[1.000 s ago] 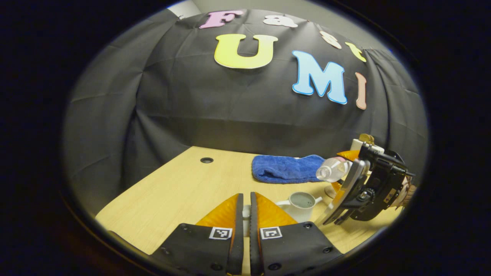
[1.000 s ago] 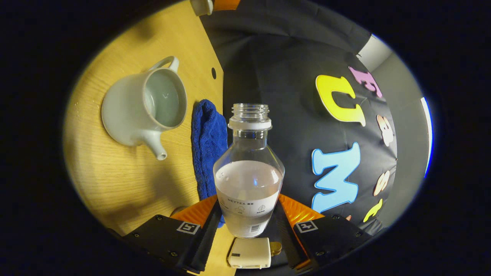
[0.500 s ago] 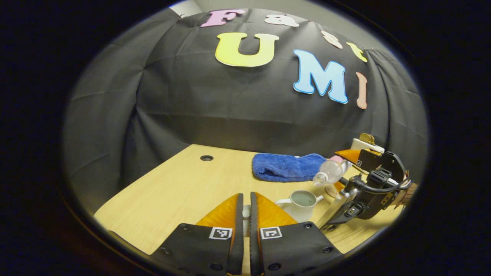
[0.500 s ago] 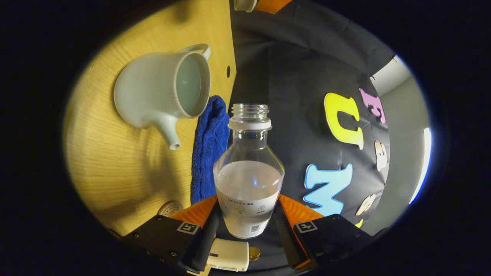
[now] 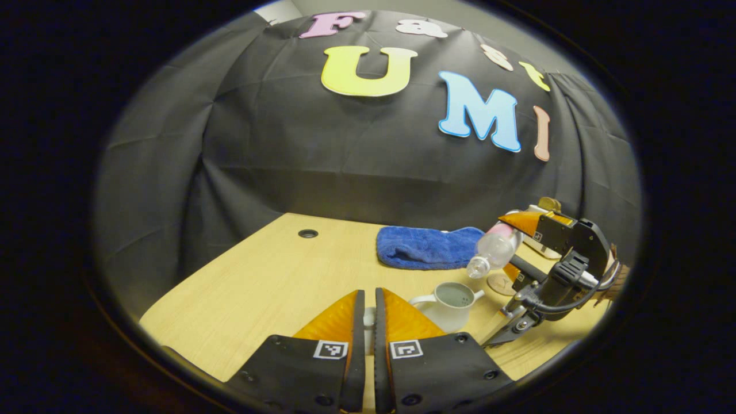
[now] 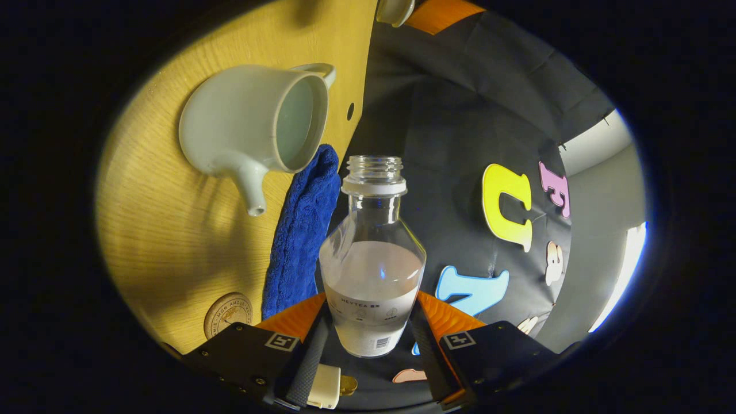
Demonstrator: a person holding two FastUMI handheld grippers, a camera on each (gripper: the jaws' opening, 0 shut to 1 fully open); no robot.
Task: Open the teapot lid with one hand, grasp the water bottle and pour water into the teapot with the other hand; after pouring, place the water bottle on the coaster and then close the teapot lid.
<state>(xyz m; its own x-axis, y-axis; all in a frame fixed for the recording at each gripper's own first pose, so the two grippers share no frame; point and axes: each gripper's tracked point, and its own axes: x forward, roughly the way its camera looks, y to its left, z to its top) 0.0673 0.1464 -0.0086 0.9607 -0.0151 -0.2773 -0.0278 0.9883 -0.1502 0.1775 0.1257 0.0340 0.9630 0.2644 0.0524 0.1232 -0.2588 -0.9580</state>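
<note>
Right gripper clamped on clear, part-full plastic water bottle at lower centre, tipped toward open pale ceramic teapot at upper left for pouring. Left gripper pinched on small pale lid, kept clear. Since half a second ago, teapot nearer the neck, round wooden coaster more exposed.

The pale wood-grain table looks smooth and matt. On it, at ten o'clock in the right gripper view, the off-white ceramic teapot has a soft glazed sheen. The deep blue terry towel is plush and rough. The clear plastic water bottle is glossy. The round wooden coaster at seven o'clock is matt, its face stamped.
</note>
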